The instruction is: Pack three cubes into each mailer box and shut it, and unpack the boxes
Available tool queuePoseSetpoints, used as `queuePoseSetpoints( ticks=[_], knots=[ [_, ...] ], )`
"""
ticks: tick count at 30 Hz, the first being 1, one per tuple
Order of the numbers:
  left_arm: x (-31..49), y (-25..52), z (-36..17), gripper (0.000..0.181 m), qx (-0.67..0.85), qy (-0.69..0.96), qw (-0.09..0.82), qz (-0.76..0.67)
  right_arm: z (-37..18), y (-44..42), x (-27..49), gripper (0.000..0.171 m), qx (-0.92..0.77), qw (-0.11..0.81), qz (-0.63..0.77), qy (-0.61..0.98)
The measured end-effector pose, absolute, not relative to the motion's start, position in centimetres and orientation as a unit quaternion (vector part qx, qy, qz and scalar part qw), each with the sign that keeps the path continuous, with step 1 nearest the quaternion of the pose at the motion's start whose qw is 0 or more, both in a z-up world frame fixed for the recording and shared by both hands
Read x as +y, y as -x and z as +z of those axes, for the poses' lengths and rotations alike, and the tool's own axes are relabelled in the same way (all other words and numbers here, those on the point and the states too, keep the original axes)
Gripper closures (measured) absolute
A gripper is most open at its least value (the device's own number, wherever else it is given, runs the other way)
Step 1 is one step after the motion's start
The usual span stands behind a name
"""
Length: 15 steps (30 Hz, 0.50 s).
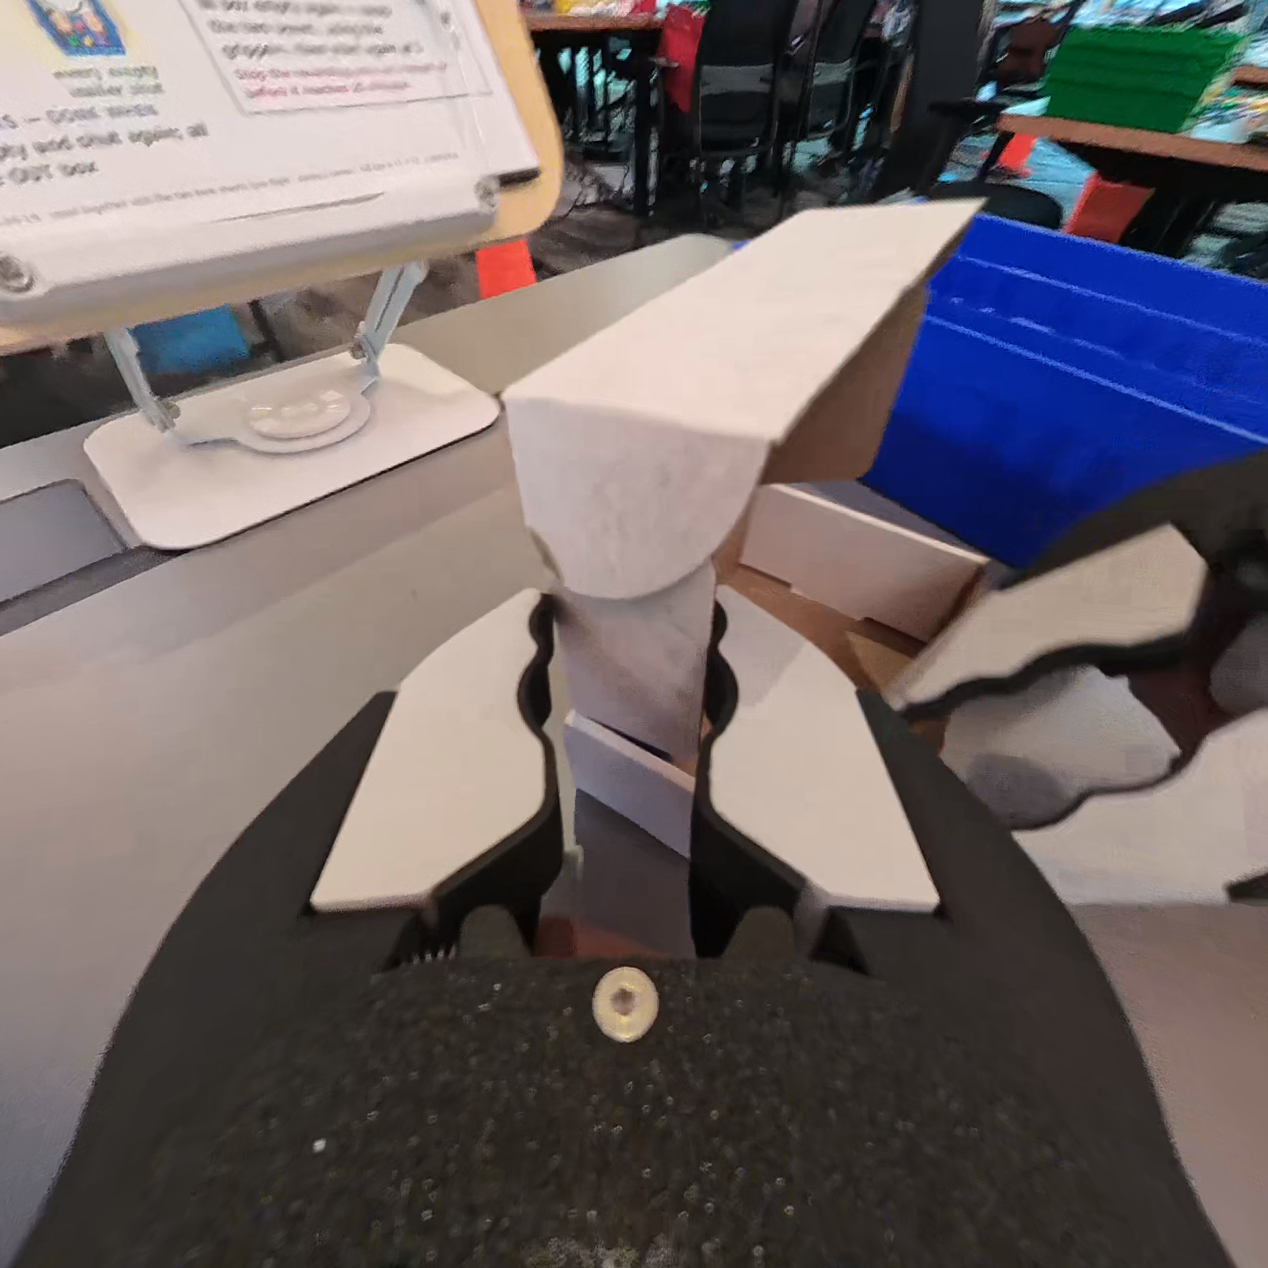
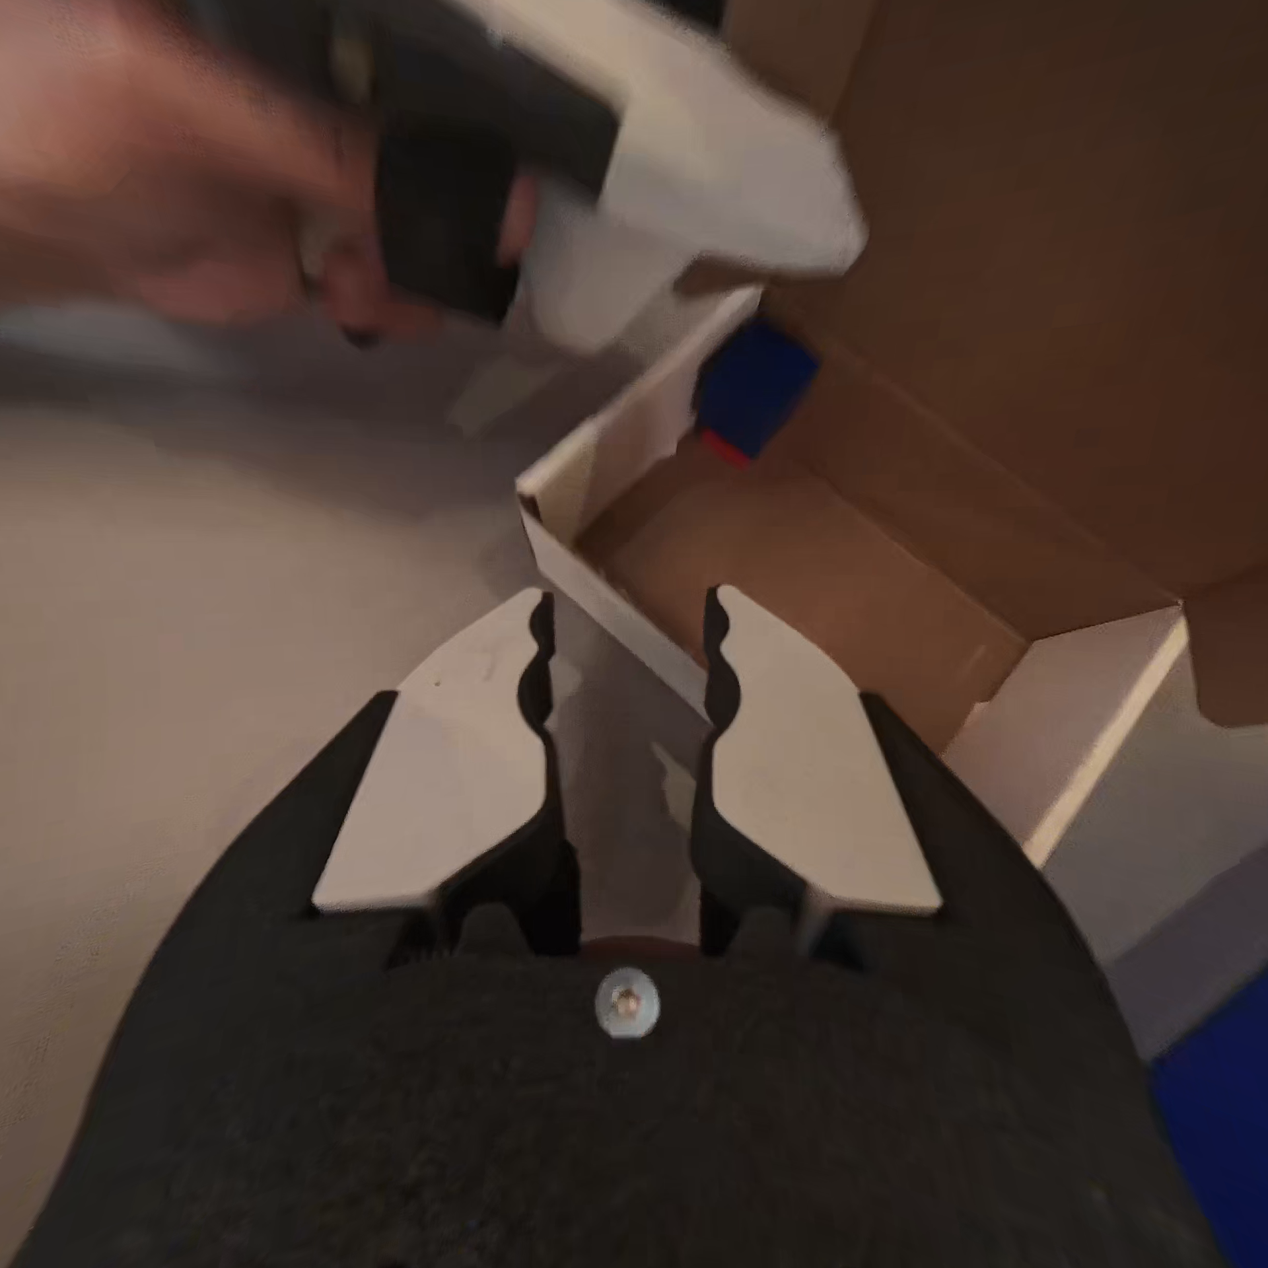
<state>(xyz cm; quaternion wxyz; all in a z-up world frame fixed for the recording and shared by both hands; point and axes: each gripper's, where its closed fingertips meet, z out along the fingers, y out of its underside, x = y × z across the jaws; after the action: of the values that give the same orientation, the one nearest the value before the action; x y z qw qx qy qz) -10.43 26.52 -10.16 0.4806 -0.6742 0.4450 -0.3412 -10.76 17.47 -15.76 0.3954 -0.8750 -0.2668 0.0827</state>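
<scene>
While the left gripper (image 1: 628,676) jaws clamp the white cardboard mailer box's lid flap (image 1: 635,659), holding it open at 12 o'clock, the right gripper (image 2: 628,676) jaws stand apart, empty, near a blue cube (image 2: 755,398).

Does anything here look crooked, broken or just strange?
Nothing looks broken. The mailer box is open, its lid tilted up because the left gripper holds its front flap. A blue cube sits in a far corner. The right gripper is empty.

grey table (image 1: 171,720) — chairs (image 1: 734,89), desks (image 1: 1132,147) behind
</scene>
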Motion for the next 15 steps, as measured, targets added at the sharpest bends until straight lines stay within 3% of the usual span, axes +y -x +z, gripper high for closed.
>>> queuePoseSetpoints(
  ticks=[2,3,9,15],
  knots=[
    [27.5,10.6,-9.9,0.153,0.426,0.695,0.474,-0.333,-16.3,10.2,17.3,0.141,-0.289,0.409,0.048,0.864],
    [28.2,10.9,-9.8,0.176,0.412,0.710,0.469,-0.326,-16.3,9.7,17.0,0.150,-0.299,0.413,0.034,0.860],
    [29.4,11.2,-11.1,0.178,0.306,0.798,0.316,-0.412,-16.3,8.1,15.8,0.156,-0.356,0.411,0.041,0.838],
    [29.4,11.4,-11.3,0.179,0.273,0.801,0.291,-0.446,-15.6,8.6,15.8,0.153,-0.313,0.363,0.098,0.872]
  ],
)
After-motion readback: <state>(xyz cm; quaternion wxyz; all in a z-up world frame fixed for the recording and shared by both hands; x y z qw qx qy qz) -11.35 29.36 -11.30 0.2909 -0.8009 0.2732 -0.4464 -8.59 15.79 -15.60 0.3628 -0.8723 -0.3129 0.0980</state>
